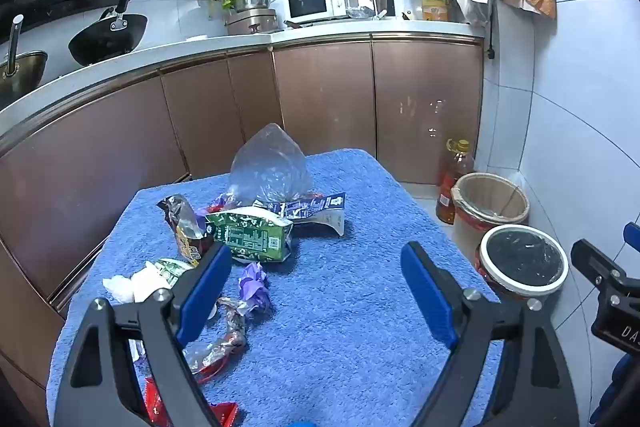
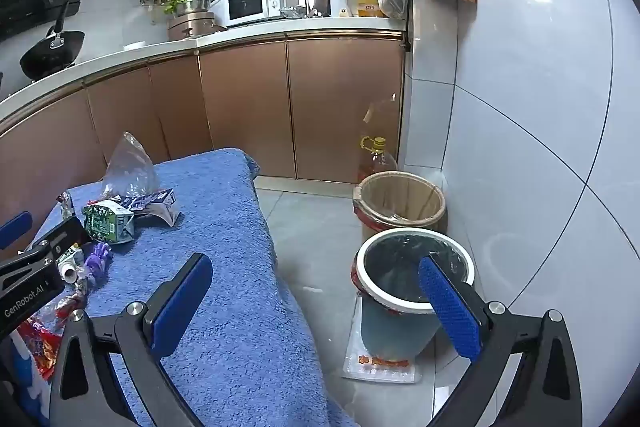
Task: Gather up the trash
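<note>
Both grippers empty and wide over the bench, trash lying ahead and to the left.

I see the left gripper (image 1: 316,291) with its fingers far apart and nothing between them; the green carton (image 1: 250,234) lies just beyond its left finger, long axis running across my view, with the purple wad (image 1: 255,287) nearer still, so the left hand is clearly the closer one; the right gripper (image 2: 316,301), fingers equally spread and empty, straddles the edge of the blue towel (image 2: 224,267) and the black-lined bin (image 2: 412,267) on the floor, well apart from the trash; legible writing: "GenRobot.AI" on the left tool's body; the carton's print is too small to read.
</note>
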The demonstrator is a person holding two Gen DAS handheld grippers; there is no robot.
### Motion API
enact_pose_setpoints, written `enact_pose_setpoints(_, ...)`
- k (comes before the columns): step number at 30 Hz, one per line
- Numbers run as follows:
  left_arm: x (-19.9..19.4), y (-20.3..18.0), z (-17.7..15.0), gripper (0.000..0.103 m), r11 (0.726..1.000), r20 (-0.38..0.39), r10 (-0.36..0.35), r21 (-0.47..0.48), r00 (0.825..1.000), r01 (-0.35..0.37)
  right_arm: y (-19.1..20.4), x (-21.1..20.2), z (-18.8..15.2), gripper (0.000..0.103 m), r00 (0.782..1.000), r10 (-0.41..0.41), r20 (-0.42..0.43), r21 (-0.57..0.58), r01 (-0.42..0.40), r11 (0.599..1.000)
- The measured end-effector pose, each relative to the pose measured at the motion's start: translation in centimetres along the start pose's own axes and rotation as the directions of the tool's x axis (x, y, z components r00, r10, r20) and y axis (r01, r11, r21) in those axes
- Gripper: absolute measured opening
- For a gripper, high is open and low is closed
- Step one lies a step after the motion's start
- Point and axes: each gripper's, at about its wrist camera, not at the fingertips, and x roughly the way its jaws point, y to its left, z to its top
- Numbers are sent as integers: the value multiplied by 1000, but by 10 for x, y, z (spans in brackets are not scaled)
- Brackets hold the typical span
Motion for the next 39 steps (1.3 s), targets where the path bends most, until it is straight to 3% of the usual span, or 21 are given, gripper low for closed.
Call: enact_pose_setpoints(39, -9, 5, -1, 86, 1000, 11, -2, -2, 1000, 2, 4, 2, 1, 103, 999, 32, 8, -18, -32, 999)
